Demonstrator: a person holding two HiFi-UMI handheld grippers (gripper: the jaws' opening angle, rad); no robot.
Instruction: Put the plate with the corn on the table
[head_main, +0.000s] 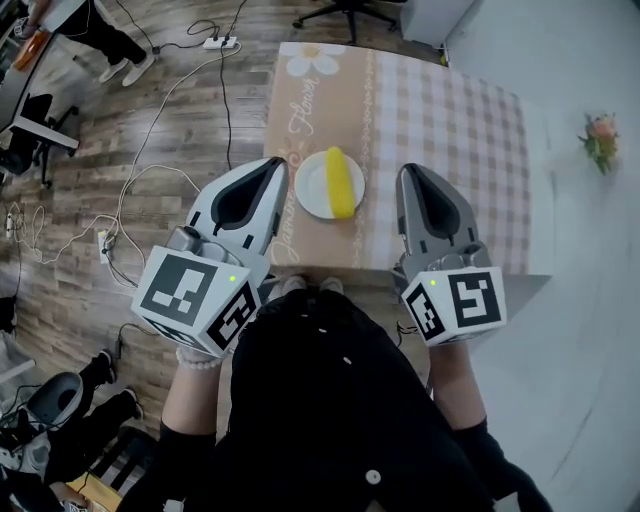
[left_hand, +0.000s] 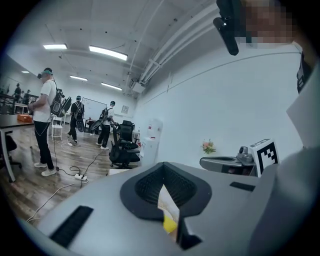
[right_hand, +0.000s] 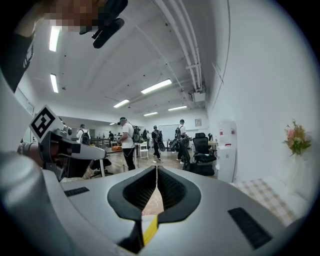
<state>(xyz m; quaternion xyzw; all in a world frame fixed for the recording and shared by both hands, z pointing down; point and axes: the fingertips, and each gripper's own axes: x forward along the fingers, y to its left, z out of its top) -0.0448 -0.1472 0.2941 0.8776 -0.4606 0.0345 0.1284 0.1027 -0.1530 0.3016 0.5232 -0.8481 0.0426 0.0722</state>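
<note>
Head view shows the round white plate (head_main: 318, 190) with the yellow corn cob (head_main: 343, 183) resting on the checked-cloth table (head_main: 450, 130), likely why the left gripper (head_main: 277, 165) and right gripper (head_main: 408, 171) hover empty, jaws pressed together.

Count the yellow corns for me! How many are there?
1. The corn lies on the white plate, which sits on the table near its front edge. No other corn shows anywhere.

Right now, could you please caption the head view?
Left gripper and right gripper, both shut, flank the plate of corn on the table.
</note>
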